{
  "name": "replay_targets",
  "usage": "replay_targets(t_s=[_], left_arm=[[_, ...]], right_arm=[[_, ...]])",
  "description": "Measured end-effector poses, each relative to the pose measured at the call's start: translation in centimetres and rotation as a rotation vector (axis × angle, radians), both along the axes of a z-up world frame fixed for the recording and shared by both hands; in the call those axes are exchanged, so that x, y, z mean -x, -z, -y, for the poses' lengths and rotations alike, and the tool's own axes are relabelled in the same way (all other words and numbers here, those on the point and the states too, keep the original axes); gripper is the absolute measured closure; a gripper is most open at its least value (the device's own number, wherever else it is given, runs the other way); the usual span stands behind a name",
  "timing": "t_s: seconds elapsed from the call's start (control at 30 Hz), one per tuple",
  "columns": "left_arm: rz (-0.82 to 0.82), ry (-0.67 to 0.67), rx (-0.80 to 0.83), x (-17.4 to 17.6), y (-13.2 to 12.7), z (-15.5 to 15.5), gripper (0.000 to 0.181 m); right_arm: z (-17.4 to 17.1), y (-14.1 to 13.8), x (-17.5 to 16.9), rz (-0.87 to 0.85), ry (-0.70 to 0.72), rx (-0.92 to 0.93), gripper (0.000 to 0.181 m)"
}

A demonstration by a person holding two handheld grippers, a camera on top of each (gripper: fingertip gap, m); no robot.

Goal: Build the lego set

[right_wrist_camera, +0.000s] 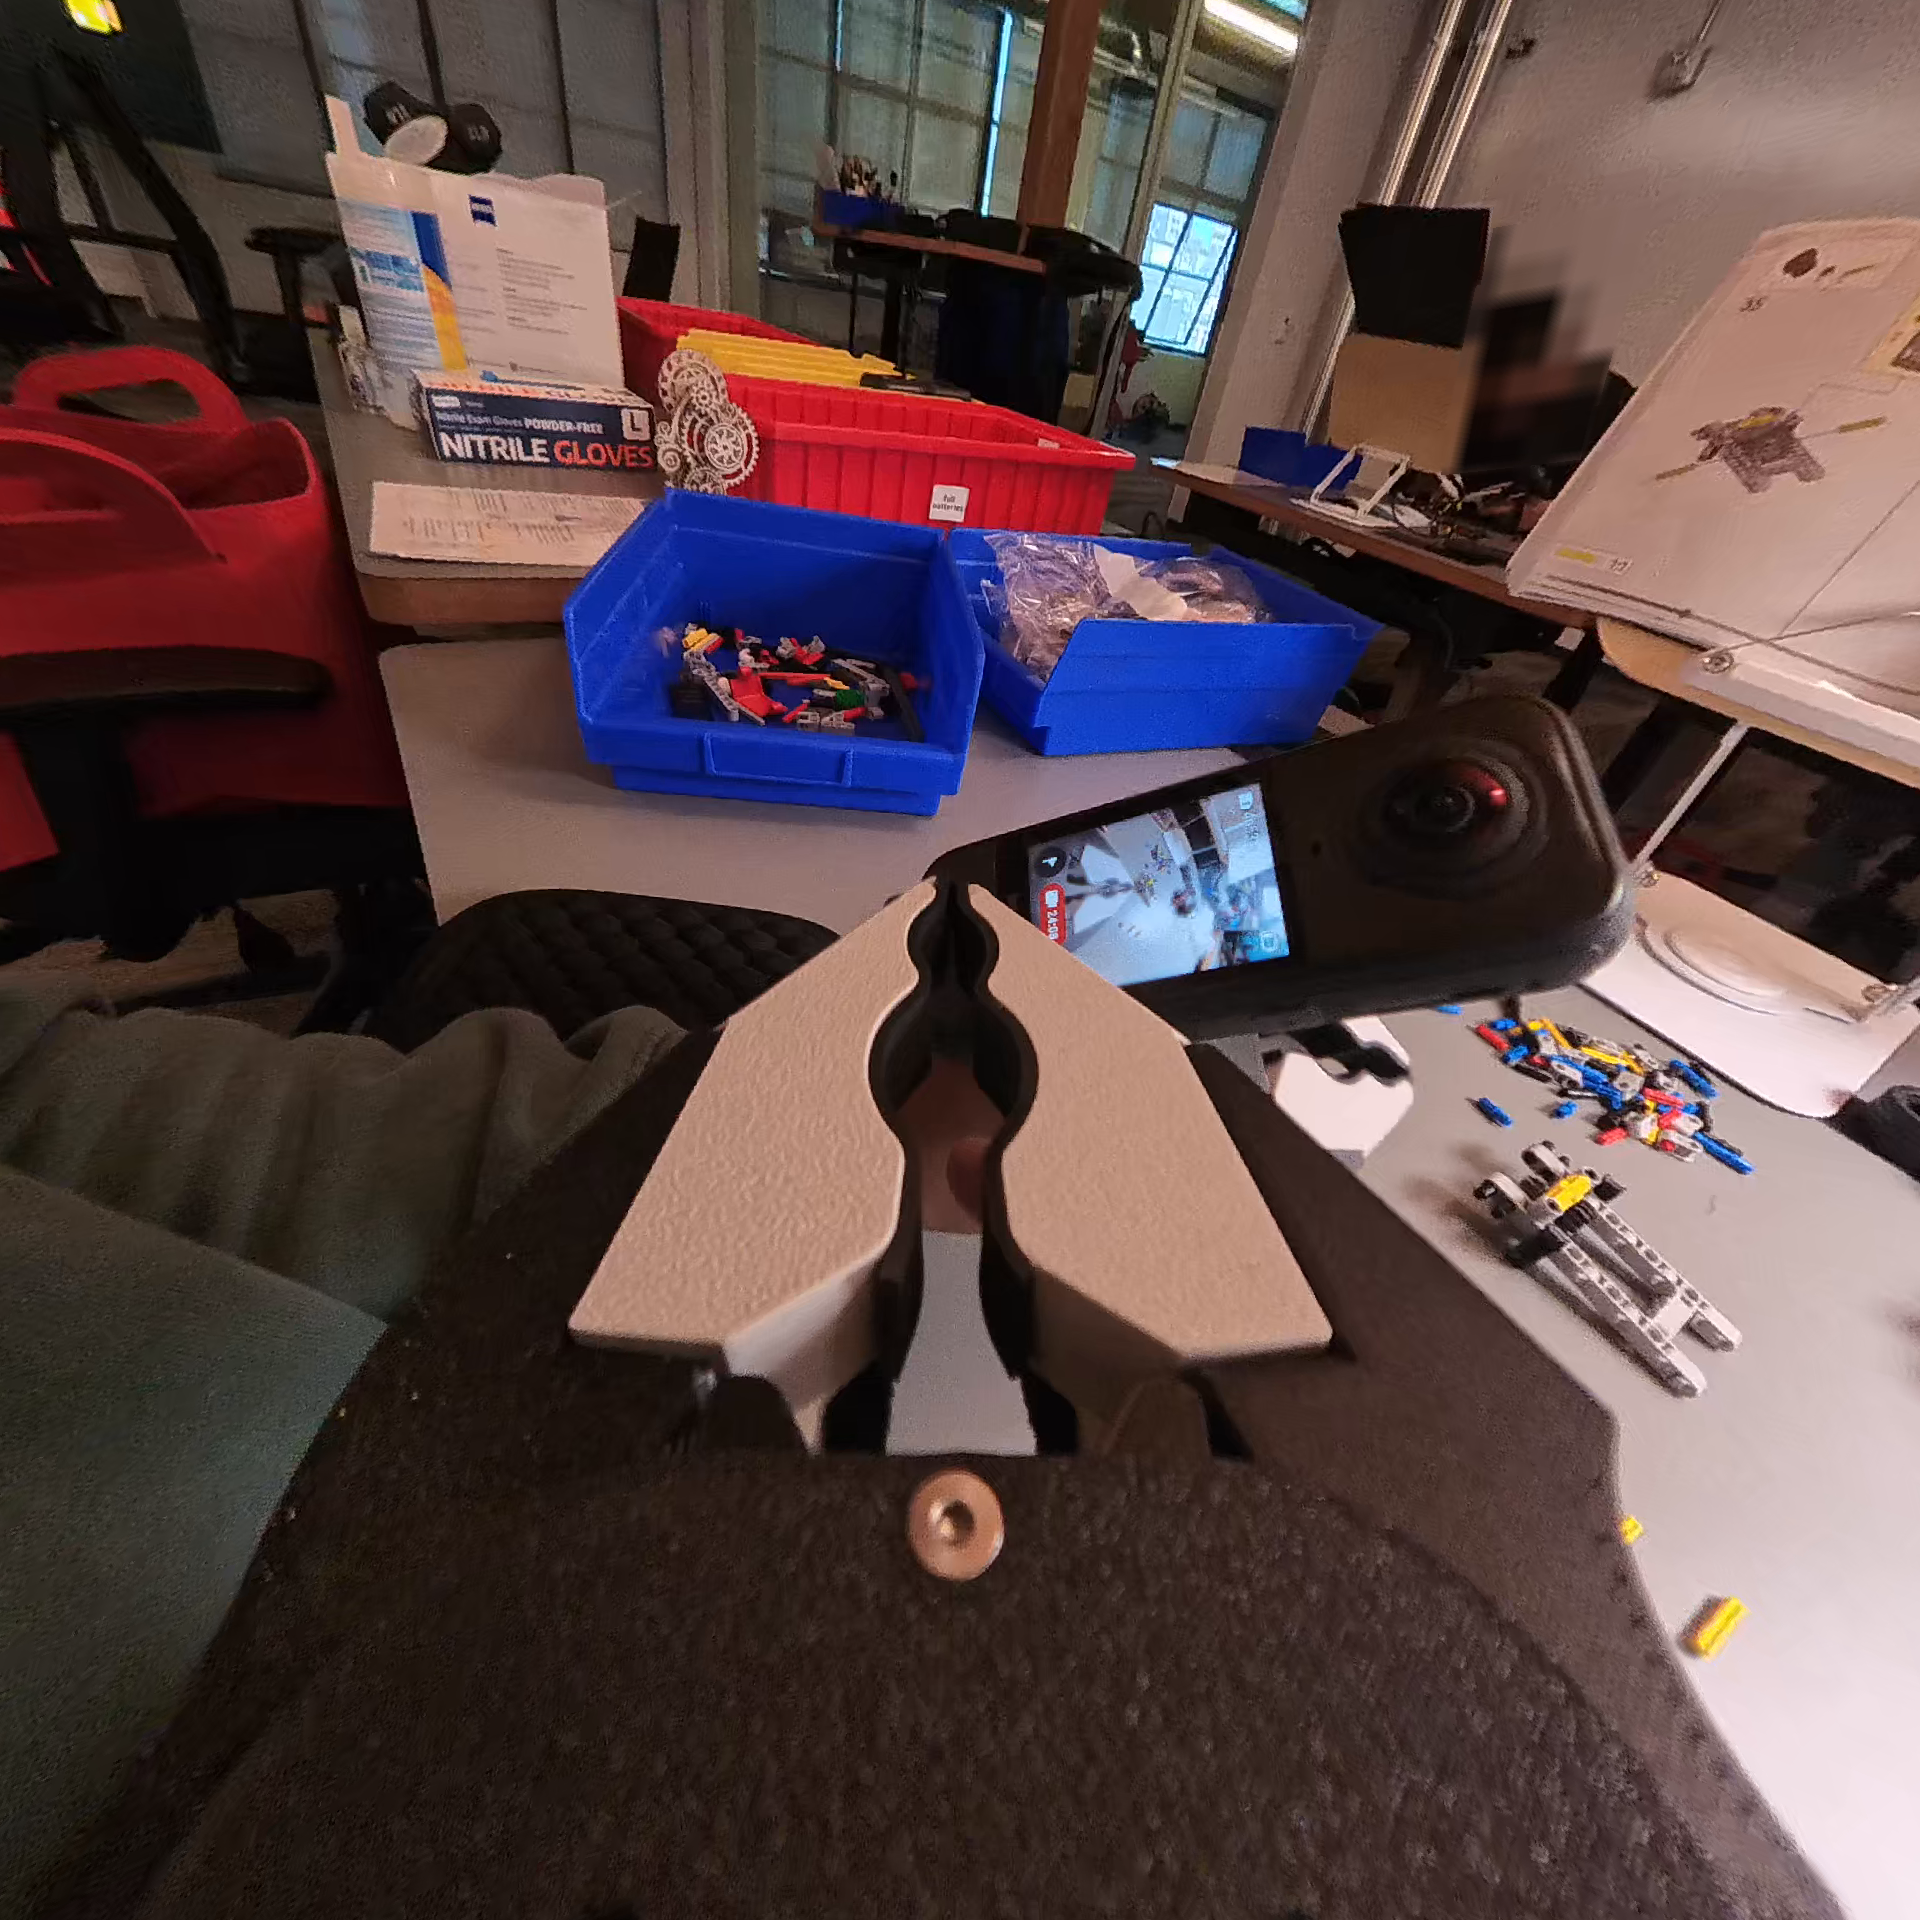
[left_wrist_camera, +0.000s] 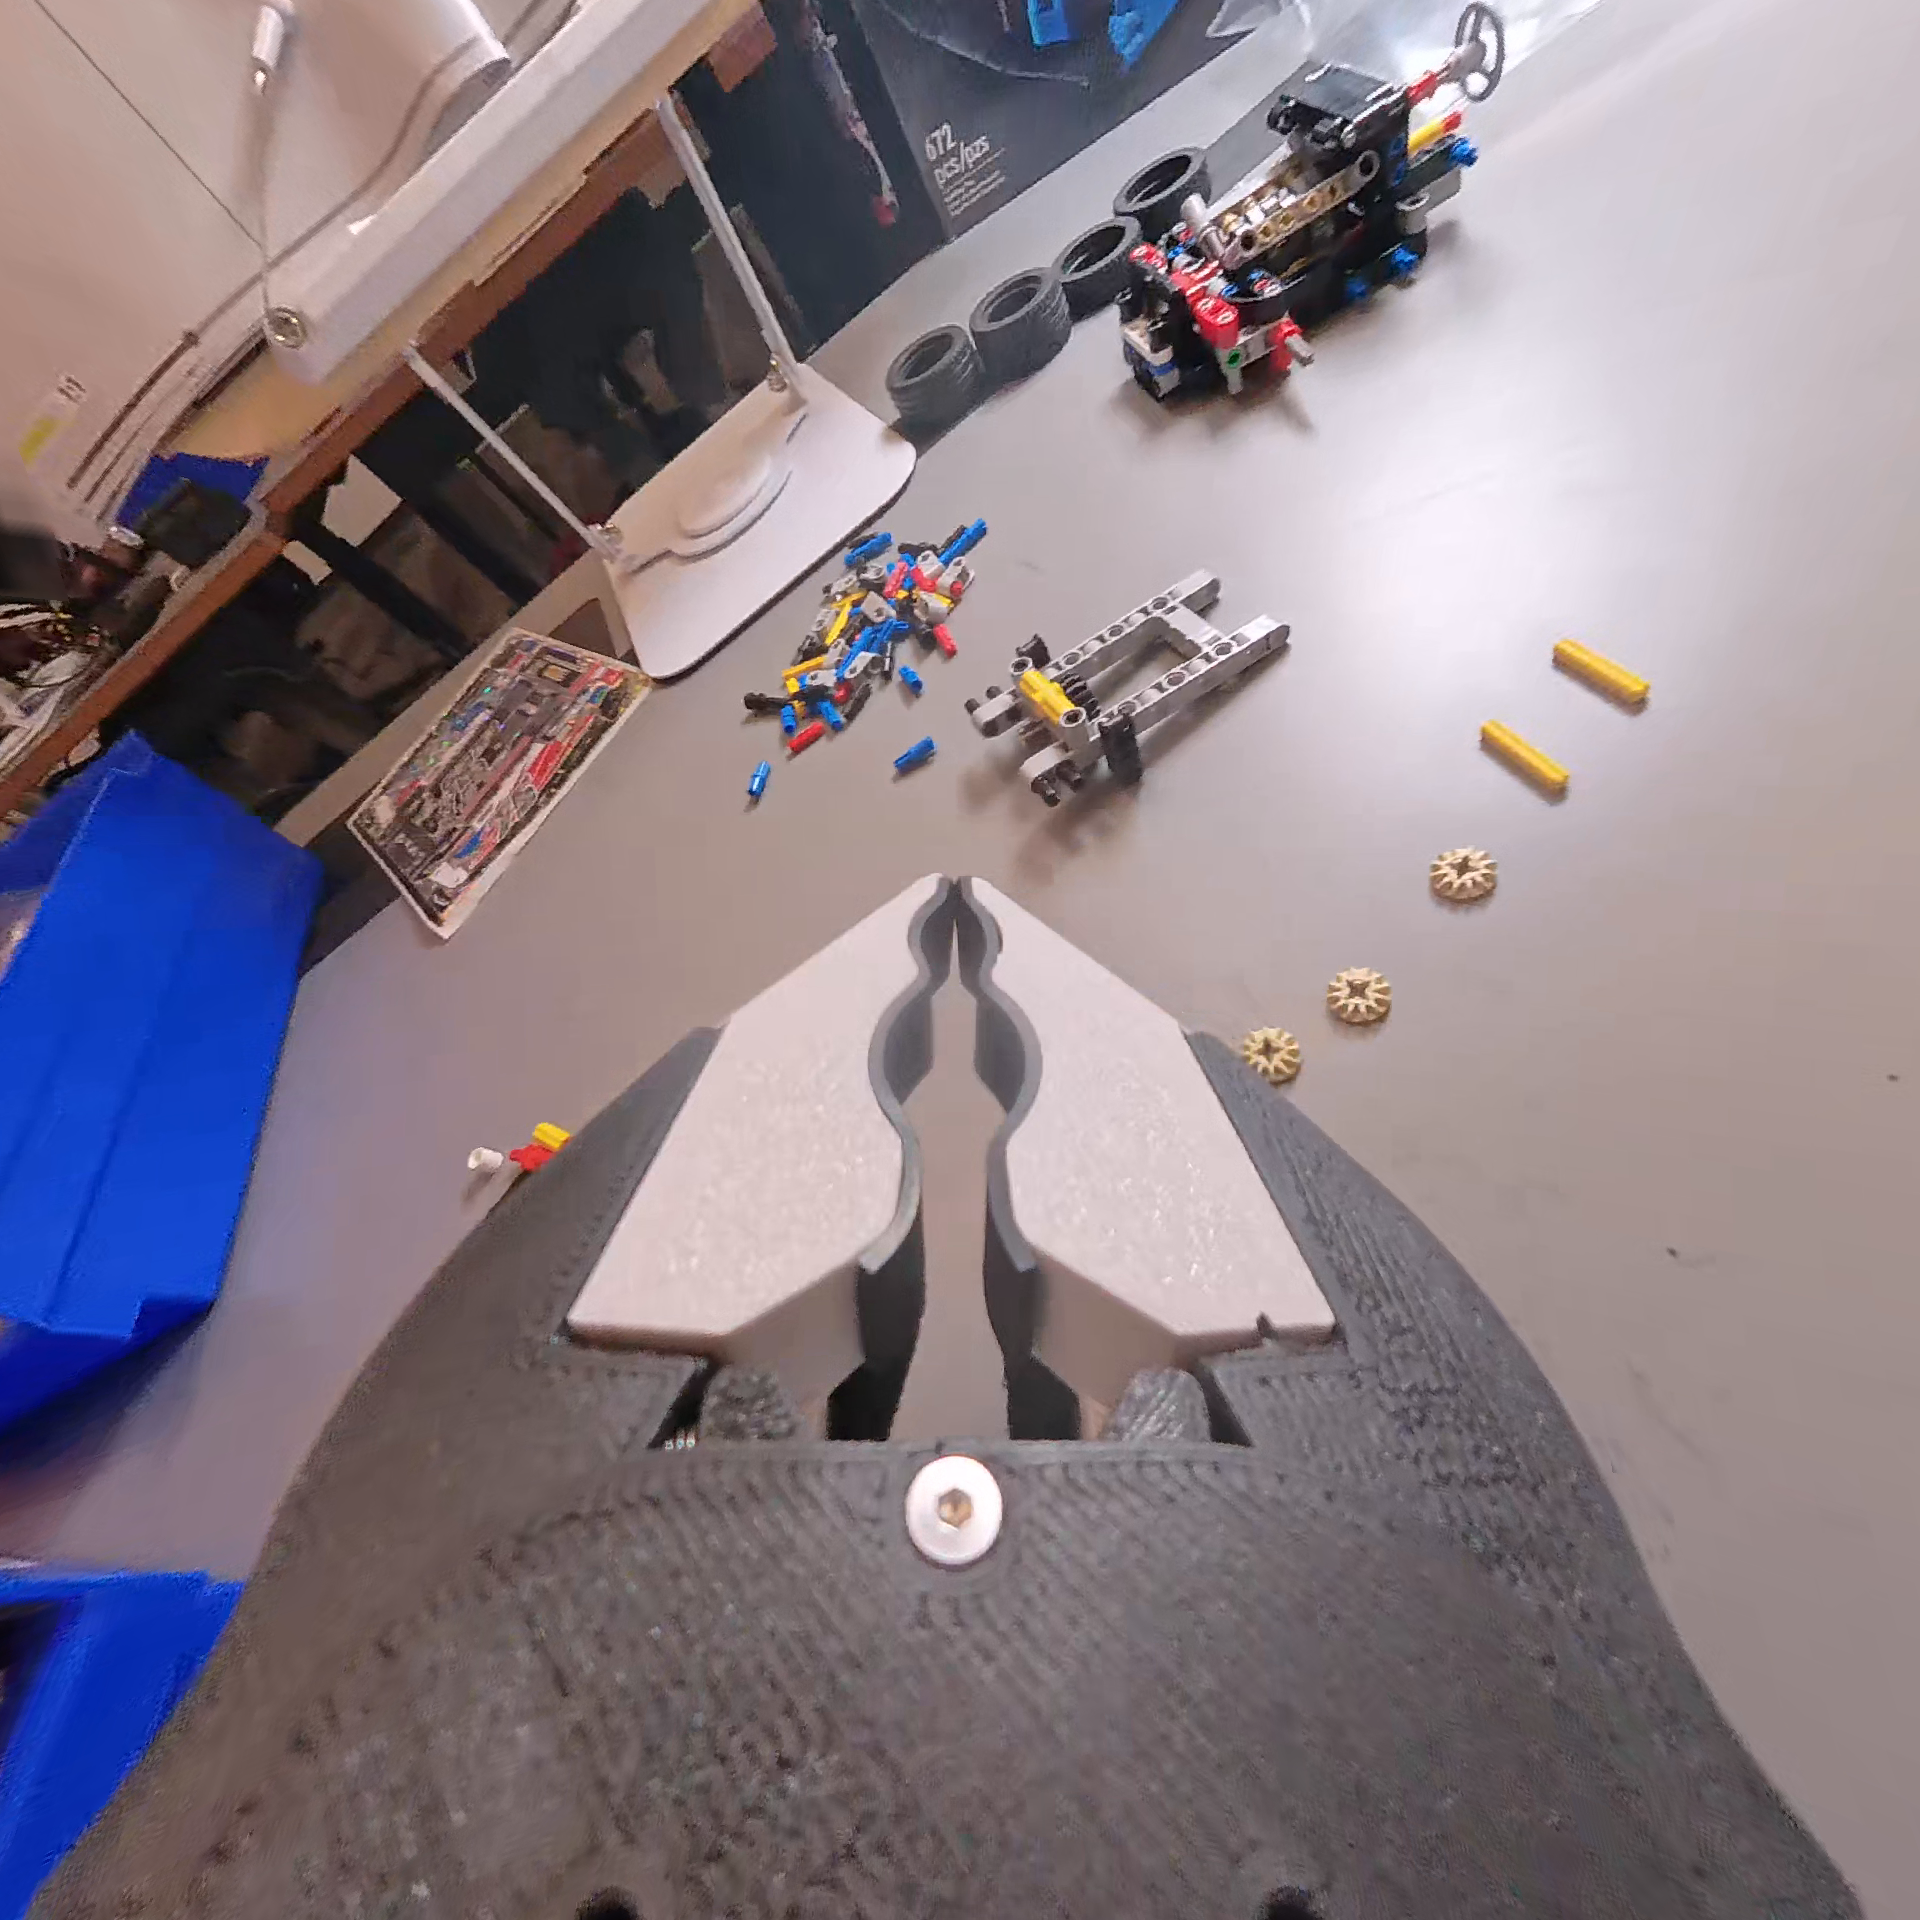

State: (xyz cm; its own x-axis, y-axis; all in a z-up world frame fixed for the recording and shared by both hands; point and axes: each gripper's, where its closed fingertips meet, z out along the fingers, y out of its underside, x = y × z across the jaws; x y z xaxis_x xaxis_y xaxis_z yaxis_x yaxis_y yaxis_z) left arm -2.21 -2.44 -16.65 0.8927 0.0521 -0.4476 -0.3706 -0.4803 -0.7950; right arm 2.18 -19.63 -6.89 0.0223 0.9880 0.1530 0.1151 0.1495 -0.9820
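Observation:
My left gripper [left_wrist_camera: 956,888] is shut and empty, held above the grey table. Ahead of it lies a grey beam sub-assembly [left_wrist_camera: 1127,681] with a yellow piece on it. Left of that is a pile of small pins [left_wrist_camera: 883,634]. Two yellow axles [left_wrist_camera: 1600,672] and three tan gears [left_wrist_camera: 1358,995] lie to the right. A partly built car chassis [left_wrist_camera: 1299,239] stands far back beside several black tyres [left_wrist_camera: 1023,312]. My right gripper [right_wrist_camera: 956,894] is shut and empty, held near the table's edge. The sub-assembly [right_wrist_camera: 1605,1262] and the pin pile [right_wrist_camera: 1621,1086] show at its right.
A white stand base [left_wrist_camera: 769,520] holds an instruction book [right_wrist_camera: 1766,436]. Blue bins [right_wrist_camera: 769,655] with parts and bags sit on the table's far side. A sticker sheet [left_wrist_camera: 499,758] lies near the edge. The other gripper's black camera [right_wrist_camera: 1340,883] is close ahead of my right gripper. My hands' fingertips stand some 20 cm from each other.

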Motion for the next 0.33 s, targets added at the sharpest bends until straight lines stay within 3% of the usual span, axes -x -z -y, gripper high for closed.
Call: replay_targets(t_s=[0.33], left_arm=[[-0.093,-0.069,0.011,2.0,0.0,0.5,0.181]], right_arm=[[-0.1,1.0,-0.4,0.072,0.01,0.001,0.181]])
